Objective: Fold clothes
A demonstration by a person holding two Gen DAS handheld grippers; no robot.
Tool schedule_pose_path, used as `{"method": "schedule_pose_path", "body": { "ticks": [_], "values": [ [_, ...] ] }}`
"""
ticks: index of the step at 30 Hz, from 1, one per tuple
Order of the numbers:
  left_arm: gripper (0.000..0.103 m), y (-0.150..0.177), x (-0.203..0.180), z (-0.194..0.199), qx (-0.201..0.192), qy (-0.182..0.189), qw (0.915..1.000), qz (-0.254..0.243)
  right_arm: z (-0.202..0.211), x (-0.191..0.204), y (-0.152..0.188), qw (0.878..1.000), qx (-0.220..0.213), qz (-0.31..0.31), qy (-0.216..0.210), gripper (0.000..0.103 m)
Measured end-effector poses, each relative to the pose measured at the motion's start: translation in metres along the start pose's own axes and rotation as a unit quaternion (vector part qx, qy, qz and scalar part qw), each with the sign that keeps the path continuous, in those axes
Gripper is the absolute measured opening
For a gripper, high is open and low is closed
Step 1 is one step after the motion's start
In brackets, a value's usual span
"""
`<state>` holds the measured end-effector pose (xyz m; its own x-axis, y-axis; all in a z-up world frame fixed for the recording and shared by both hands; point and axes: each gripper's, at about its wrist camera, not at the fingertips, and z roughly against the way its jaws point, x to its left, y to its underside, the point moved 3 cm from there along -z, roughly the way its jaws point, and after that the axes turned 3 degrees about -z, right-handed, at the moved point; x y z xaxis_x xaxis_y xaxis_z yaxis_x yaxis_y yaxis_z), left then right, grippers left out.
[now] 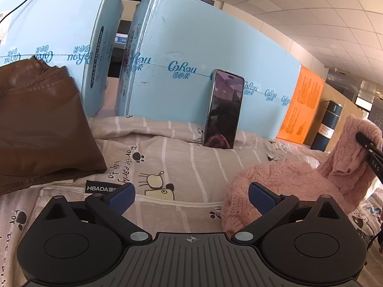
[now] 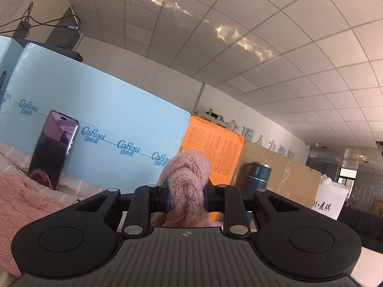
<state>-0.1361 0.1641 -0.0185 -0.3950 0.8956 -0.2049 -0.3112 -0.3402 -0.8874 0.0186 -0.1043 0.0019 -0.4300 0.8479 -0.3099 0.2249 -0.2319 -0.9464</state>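
Observation:
A pink knitted sweater [image 1: 287, 181] lies bunched on the patterned bedsheet [image 1: 182, 162] at the right. My left gripper [image 1: 190, 197] is open and empty, low over the sheet, its right finger beside the sweater's left edge. My right gripper [image 2: 186, 196] is shut on a fold of the pink sweater [image 2: 188, 179] and holds it raised. It also shows at the right edge of the left wrist view [image 1: 368, 148], pinching the lifted part. A brown leather garment [image 1: 40, 129] lies folded at the left.
A phone [image 1: 223, 110] leans upright against light blue cartons [image 1: 191, 55] along the back. An orange-sided box [image 1: 304, 105], a dark blue flask [image 1: 326, 126] and brown cardboard [image 2: 282, 167] stand at the back right.

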Motion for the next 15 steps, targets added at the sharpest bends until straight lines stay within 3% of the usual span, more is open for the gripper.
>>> {"method": "schedule_pose_path", "body": {
  "ticks": [4, 8, 14, 15],
  "values": [
    [0.102, 0.0, -0.001, 0.0, 0.0, 0.002, 1.0, 0.0, 0.019, 0.042, -0.011, 0.994, -0.047, 0.073, -0.061, 0.021],
    [0.102, -0.001, 0.0, 0.001, -0.002, 0.003, 1.0, 0.004, 0.044, 0.086, -0.012, 0.975, -0.102, 0.154, -0.123, 0.021],
    [0.102, -0.003, 0.005, 0.004, -0.013, -0.001, 0.9997, 0.019, 0.072, 0.132, -0.016, 0.945, -0.097, 0.163, -0.266, 0.021],
    [0.102, -0.003, 0.006, 0.004, -0.015, -0.001, 0.9997, 0.022, 0.069, 0.135, -0.017, 0.943, -0.078, 0.15, -0.286, 0.021]
  ]
}}
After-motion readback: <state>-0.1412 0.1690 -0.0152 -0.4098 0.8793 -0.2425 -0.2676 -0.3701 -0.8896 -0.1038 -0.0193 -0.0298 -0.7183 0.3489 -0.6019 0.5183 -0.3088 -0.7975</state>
